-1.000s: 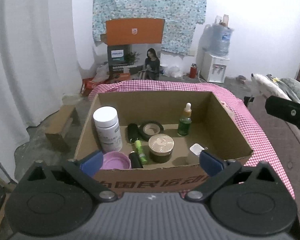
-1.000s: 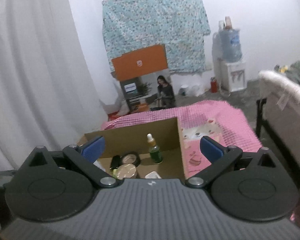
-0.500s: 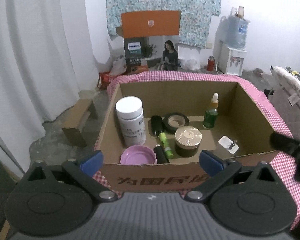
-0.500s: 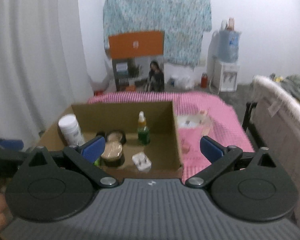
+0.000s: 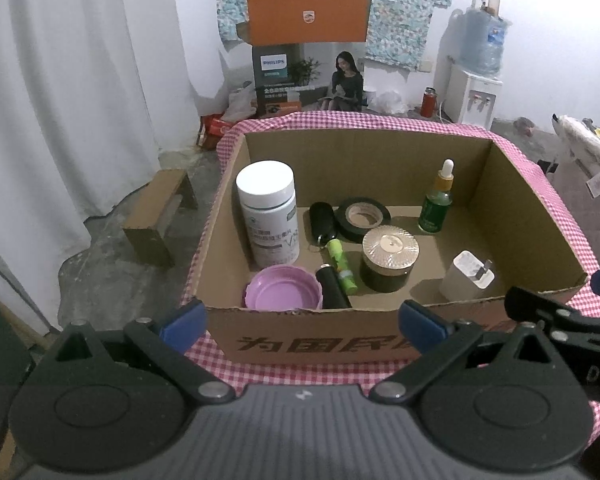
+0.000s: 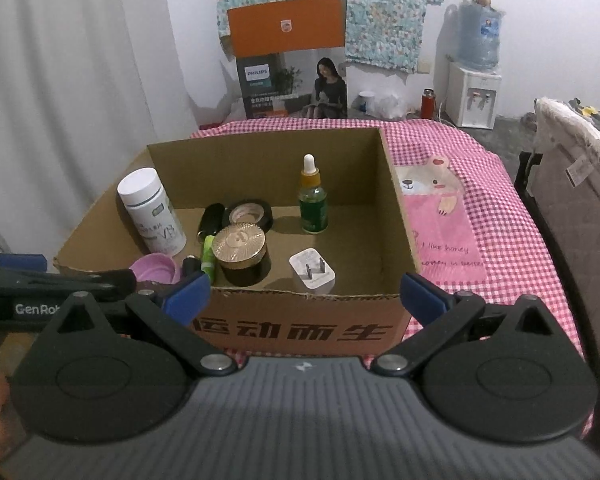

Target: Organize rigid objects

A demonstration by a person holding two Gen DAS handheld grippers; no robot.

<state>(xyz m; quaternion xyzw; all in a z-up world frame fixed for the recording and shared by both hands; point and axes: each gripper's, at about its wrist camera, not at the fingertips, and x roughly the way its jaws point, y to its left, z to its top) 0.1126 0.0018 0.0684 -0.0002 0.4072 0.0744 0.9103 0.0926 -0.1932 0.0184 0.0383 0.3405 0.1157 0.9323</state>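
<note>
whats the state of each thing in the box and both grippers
cardboard box: top open
white bottle: upright, capped
dropper bottle: upright, capped
gold-lid jar: upright, lidded
black tape roll: flat
purple lid: upside down
white charger: prongs up
left gripper: open, empty
right gripper: open, empty

Both grippers are level, side by side, pointing the same way. Left gripper (image 5: 302, 322) has its blue-tipped fingers (image 5: 182, 320) spread wide, holding nothing. Right gripper (image 6: 305, 294) same deal, fingers (image 6: 422, 292) wide apart and empty.
</note>
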